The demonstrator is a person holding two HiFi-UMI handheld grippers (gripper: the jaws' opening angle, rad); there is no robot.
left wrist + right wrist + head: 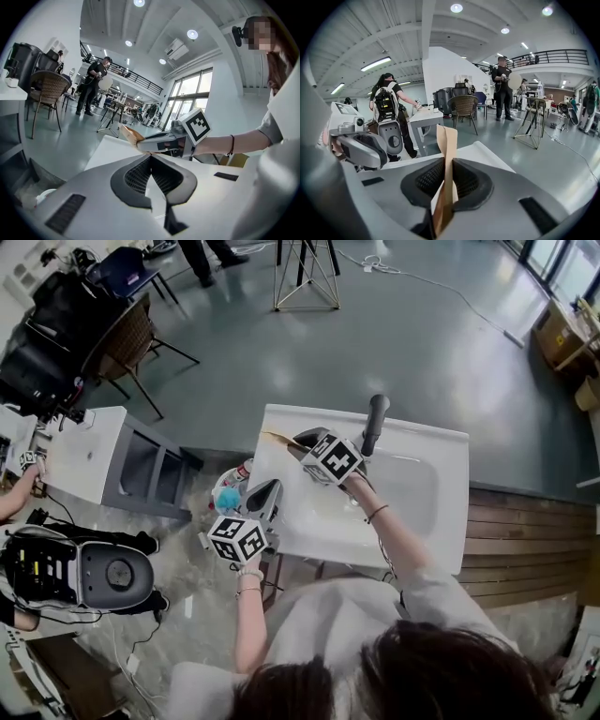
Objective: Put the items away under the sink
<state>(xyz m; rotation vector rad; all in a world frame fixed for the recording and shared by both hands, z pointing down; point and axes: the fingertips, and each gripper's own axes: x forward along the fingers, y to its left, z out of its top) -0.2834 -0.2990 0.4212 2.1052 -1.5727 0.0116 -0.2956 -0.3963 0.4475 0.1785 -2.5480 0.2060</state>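
Note:
My right gripper (298,440) hangs over the left end of the white sink (441,442), shut on a folded brown paper piece (276,438). In the right gripper view the brown paper piece (447,150) stands upright between the shut jaws of the right gripper (445,161). My left gripper (265,491) is lower, at the sink's left edge, shut with nothing in it. The left gripper view shows the left gripper (151,158) with jaws pressed together, and beyond them the right gripper (140,143) with the paper piece (131,134) sticking out.
A black faucet (375,422) rises behind the basin. Left of the sink, low down, sit a blue item (227,499) and a white container (244,470). A wooden panel (525,540) runs to the right. A white table (94,451) and a chair (131,343) stand at the left.

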